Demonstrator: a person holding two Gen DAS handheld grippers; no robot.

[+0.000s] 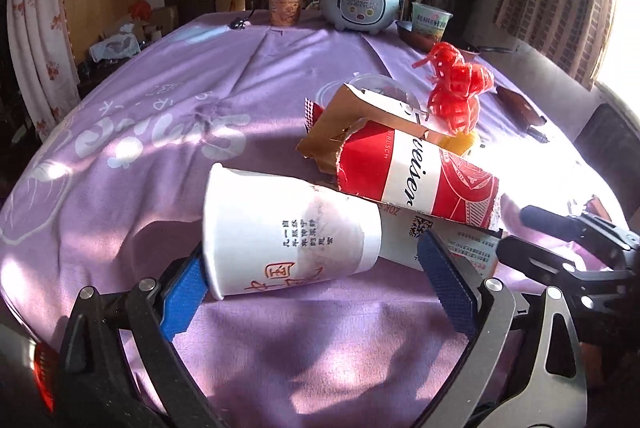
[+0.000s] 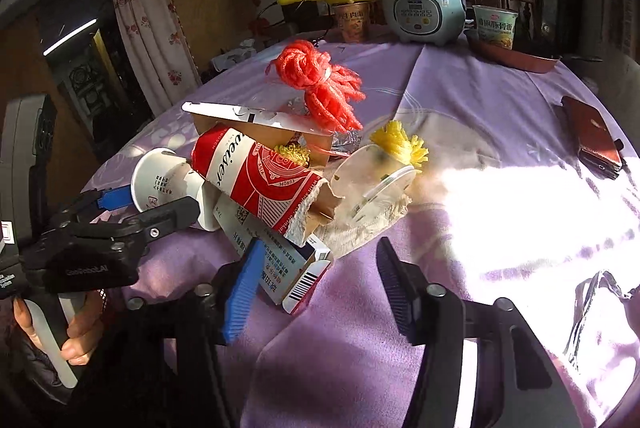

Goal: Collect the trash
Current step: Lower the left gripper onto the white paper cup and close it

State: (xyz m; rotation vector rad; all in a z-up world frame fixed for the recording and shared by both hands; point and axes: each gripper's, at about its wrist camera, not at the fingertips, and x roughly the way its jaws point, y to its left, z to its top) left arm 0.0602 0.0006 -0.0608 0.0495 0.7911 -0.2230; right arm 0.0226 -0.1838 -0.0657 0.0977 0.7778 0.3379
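A white paper cup [image 1: 288, 232] lies on its side on the purple tablecloth [image 1: 160, 116]. My left gripper [image 1: 316, 268] is open around it, its blue pads on either side of the cup. Behind it lies a heap of trash: a red and white torn carton [image 1: 416, 172], brown cardboard [image 1: 332, 124], a small printed box [image 2: 280, 264], red yarn [image 2: 320, 84], yellow yarn [image 2: 400, 140] and a clear plastic lid [image 2: 368, 180]. My right gripper [image 2: 316, 276] is open just in front of the small box. The cup also shows in the right wrist view [image 2: 168, 180].
At the table's far end stand a grey rice cooker [image 1: 360, 0], a brown noodle cup [image 1: 284, 8] under a yellow utensil, and a green noodle cup [image 2: 494, 26] in a red tray. A dark red wallet [image 2: 592, 136] lies at the right. Strong sunlight washes the right side.
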